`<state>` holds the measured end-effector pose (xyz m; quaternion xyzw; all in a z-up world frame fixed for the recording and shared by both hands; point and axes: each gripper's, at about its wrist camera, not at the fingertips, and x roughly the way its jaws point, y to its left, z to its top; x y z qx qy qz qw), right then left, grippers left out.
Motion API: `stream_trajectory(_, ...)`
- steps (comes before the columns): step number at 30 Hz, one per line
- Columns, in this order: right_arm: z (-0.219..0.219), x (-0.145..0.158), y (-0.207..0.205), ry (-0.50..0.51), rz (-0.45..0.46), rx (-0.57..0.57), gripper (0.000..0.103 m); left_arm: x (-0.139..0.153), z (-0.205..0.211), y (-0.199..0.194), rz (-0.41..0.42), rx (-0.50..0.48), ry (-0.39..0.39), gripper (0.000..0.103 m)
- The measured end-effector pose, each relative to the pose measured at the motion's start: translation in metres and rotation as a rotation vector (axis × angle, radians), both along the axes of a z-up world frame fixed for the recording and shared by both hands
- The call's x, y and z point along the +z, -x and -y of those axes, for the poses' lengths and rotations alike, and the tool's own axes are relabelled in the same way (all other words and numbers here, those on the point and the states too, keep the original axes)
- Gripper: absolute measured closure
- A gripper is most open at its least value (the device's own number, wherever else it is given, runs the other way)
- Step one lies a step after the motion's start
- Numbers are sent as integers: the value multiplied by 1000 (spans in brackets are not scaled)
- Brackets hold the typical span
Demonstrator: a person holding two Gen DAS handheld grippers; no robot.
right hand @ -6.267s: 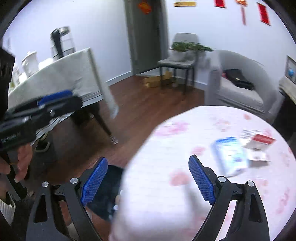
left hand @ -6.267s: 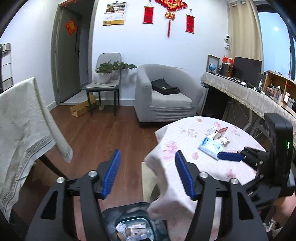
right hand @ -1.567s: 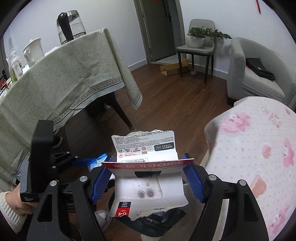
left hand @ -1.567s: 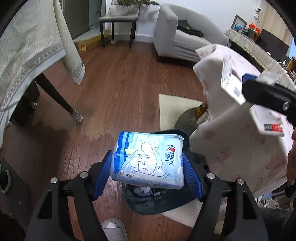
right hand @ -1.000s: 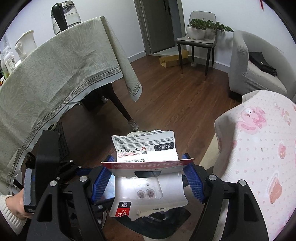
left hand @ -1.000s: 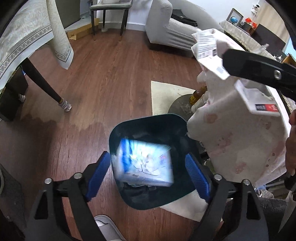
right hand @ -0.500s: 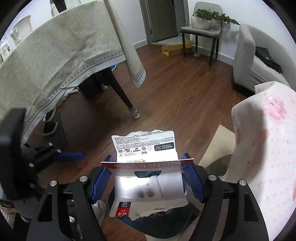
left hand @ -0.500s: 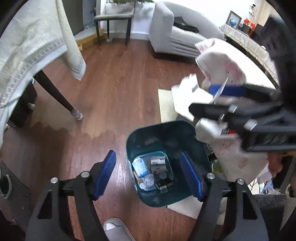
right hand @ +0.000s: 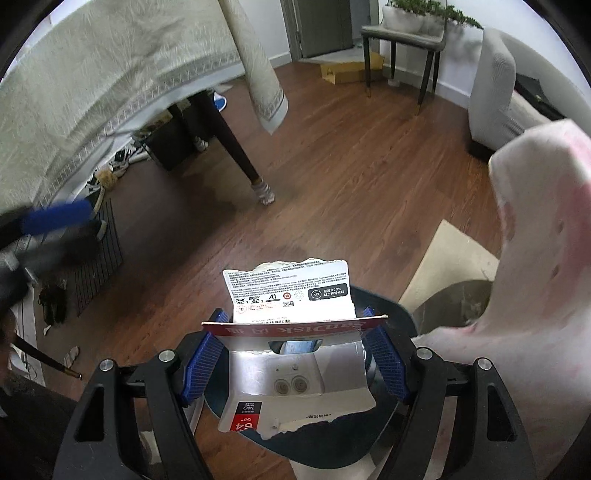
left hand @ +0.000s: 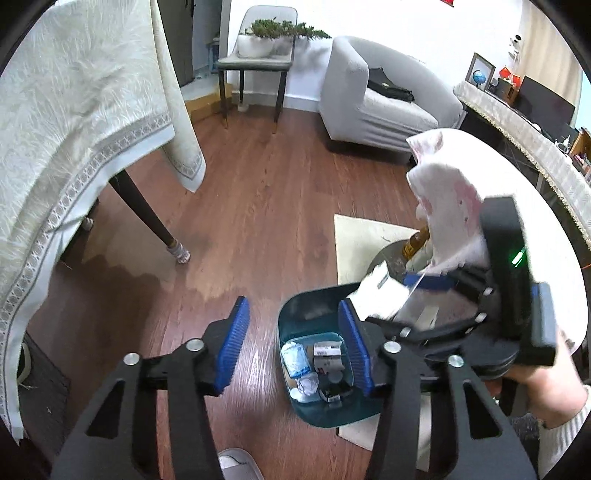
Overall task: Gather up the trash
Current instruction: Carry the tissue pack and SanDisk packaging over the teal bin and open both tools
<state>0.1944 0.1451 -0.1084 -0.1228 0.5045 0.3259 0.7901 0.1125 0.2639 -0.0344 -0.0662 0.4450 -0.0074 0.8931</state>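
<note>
Grey armchair (left hand: 376, 107) — potted plant (left hand: 280, 31) on chair (left hand: 255, 62)

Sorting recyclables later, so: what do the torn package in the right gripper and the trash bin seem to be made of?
The torn package looks like thin printed cardboard: matte white back, ragged fibrous torn edges, with a shiny silvery inner face that may be foil or a plastic blister. The trash bin looks like hard molded plastic, dark teal with a smooth, slightly glossy wall and rounded corners.

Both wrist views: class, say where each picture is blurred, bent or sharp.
Left wrist view: fisheye bows the room's edges; the right gripper and its torn packaging smear slightly; the bin is sharp. Right wrist view: packaging print crisp; the left gripper and pink tablecloth are motion-blurred.
</note>
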Motion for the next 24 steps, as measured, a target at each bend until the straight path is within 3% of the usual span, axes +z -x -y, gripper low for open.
stream_trajectory(6, 1, -25, 4, 35, -37, 5, 27, 20, 3, 2, 51, -5, 6, 61)
stream_trajectory(15, -1, -57, 16, 102, -70, 50, 27, 44, 7, 5, 111, 2, 11, 63)
stream_trajectory(19, -1, -62, 24, 145, -70, 85, 14, 51, 11, 4, 129, 6, 11, 63)
stream_trajectory(24, 4, -55, 30, 152, -47, 97, 13, 57, 17, 2, 148, 3, 2, 62)
